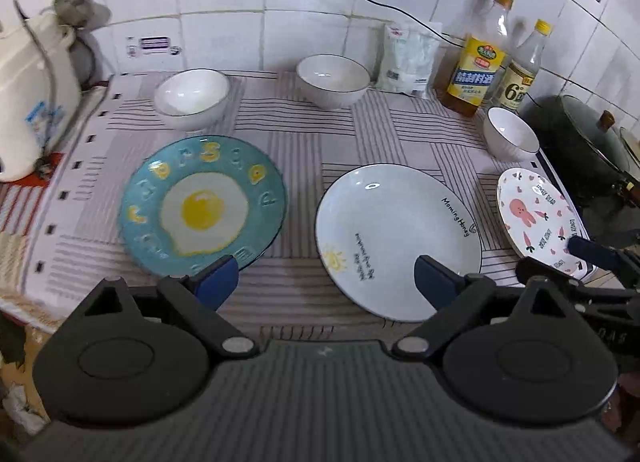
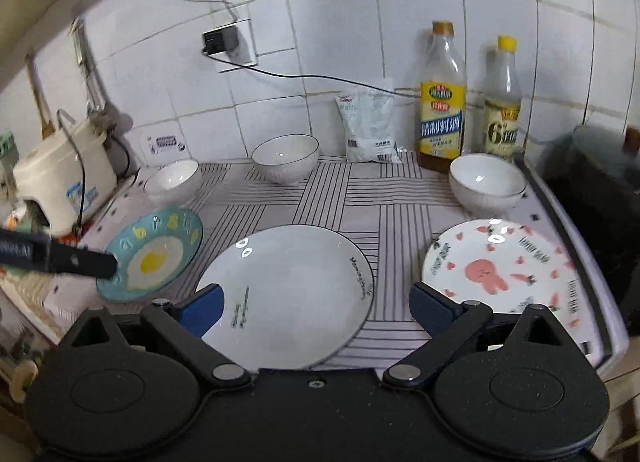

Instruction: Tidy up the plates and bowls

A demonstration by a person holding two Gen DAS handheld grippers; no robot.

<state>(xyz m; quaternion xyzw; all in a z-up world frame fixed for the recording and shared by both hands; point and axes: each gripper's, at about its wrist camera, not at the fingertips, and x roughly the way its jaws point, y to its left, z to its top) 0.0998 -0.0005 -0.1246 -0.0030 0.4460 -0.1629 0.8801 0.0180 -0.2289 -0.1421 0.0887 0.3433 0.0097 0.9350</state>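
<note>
While we are holding both grippers low over the counter's [image 1: 304, 294] near edge, the left gripper [image 1: 326, 282] is hovering with its jaws spread wide and gripping nothing, and the right gripper [image 2: 316, 306] is hovering likewise, jaws released. Between the left jaws we are seeing bare striped cloth [image 1: 300, 150]; the egg plate [image 1: 202, 206] is lying just beyond the left jaw, its near rim hidden behind that jaw's tip, and the big white plate [image 1: 394, 238] is lying under the tip of the other jaw. From the right wrist view, that big white plate [image 2: 286, 294] is sitting mostly between our right jaws, its near rim overhanging toward us, while the pink rabbit plate [image 2: 500, 266] is lying just beyond the outer jaw, close to the counter's right edge. All three plates are sitting apart from one another, with strips of cloth open between them.

Farther back, we are looking at three white bowls: the left bowl [image 1: 192, 96] behind the egg plate, the middle bowl [image 1: 332, 80] near the wall, and the right bowl [image 1: 512, 134] just behind the pink plate. Room is narrowing there, since two bottles [image 1: 476, 62] and a white pouch [image 1: 408, 58] are standing against the tiled wall. A rice cooker [image 1: 28, 98] is crowding the left end, and a dark pot [image 1: 580, 146] is bounding the right.
</note>
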